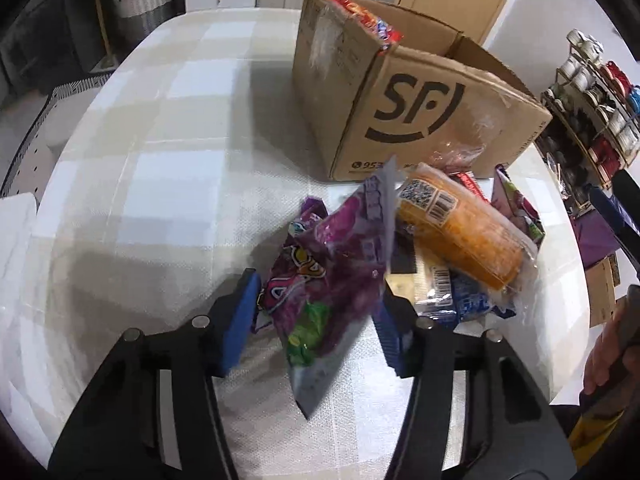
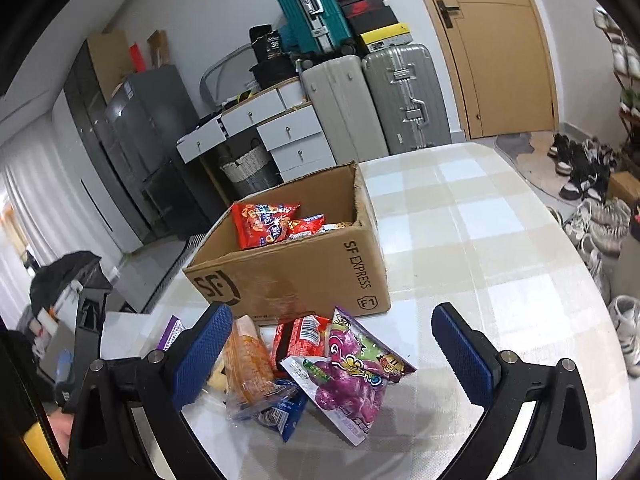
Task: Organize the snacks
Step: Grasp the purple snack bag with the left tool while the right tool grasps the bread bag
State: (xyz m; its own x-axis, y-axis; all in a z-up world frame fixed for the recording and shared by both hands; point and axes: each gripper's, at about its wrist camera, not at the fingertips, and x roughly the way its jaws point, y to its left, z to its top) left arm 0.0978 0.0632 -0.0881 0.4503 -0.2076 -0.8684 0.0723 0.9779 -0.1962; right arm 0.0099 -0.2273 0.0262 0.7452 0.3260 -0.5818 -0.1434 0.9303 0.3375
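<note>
Snack pile sits on the checked tablecloth [image 2: 480,216], just in front of the SF Express cardboard box [image 2: 304,276] and near the table's near edge.

Left gripper [image 1: 316,320]: jaws at a middling width, purple grape-candy bag [image 1: 324,276] between the blue pads. The right pad looks to be against the bag's edge; the left pad shows a sliver of gap, so I can't tell if it's actually clamped. The bag stands tilted, its lower corner pointing down toward the cloth.

Right gripper [image 2: 332,356]: jaws wide apart, nothing between the pads, hanging above the pile.

Pile contents:
- orange snack pack [image 1: 464,232] in clear wrap, barcode up, lying on top of the others
- blue cookie pack [image 2: 284,412] partly under it
- red pack [image 2: 298,338] up against the box front
- second grape-candy bag [image 2: 352,380] flat on the cloth, right side of the pile in the right wrist view

Box is open-topped, a red chip bag [image 2: 266,224] leaning against its inner wall, with other red packs beside it.

Suitcases [image 2: 376,104] and a white drawer unit [image 2: 280,132] stand against the far wall.
</note>
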